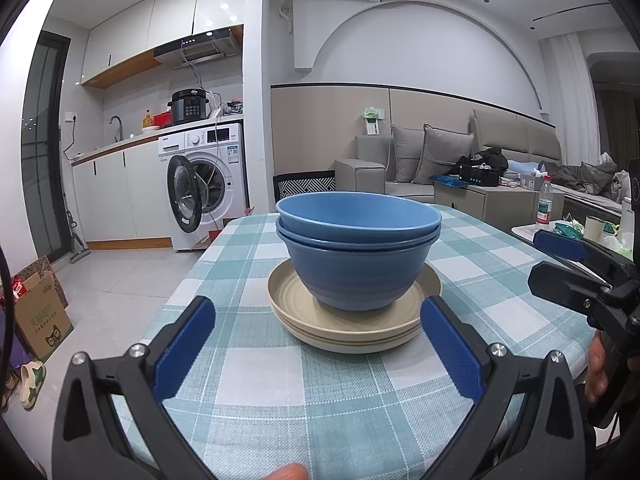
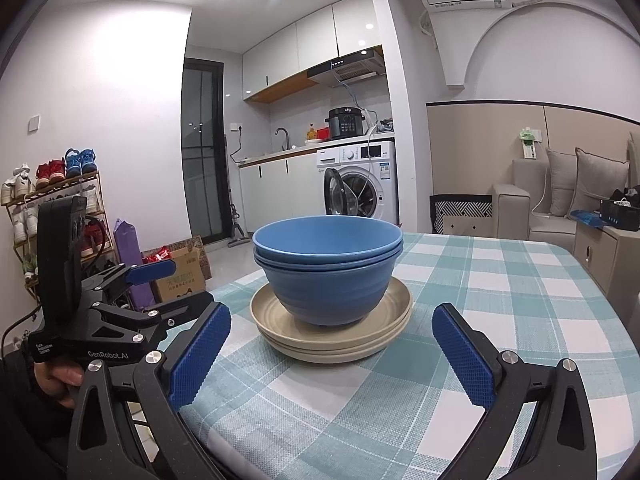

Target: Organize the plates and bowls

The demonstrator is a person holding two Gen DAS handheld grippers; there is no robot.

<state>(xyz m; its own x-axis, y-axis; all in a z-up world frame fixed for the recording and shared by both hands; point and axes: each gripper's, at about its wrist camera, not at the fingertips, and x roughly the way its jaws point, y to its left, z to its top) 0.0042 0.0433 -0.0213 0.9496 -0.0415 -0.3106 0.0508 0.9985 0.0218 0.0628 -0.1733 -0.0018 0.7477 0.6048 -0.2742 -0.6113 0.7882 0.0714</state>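
- Left hand-held gripper [image 1: 316, 344]: jaws spread wide, nothing between them, poised low over the worktop [image 1: 280, 392] with its checked cloth.
- Right hand-held gripper [image 2: 330, 354]: likewise spread wide and empty, held at about the same height alongside the left one.
- Task items: two blue bowls [image 1: 358, 256], nested one inside the other, stand upright on a stack of beige plates [image 1: 352, 328]. Three plate rims appear to show, though the count is not certain.
- Position: the stack sits directly ahead of each hand-held gripper, just beyond the fingertips and centred between them; no pad touches it.
- Each unit shows at the edge of the other's view, so the two stand side by side before the stack, the left unit to the left.
- Step in hand, as judged: either the stack is complete and the grippers stand clear of it, or it awaits taking apart; the views do not settle which.
- Next move, if a lift is wanted: advance one gripper, straddle the top bowl's rim, close on the wall and raise it straight, steadying the lower bowl so it does not follow.
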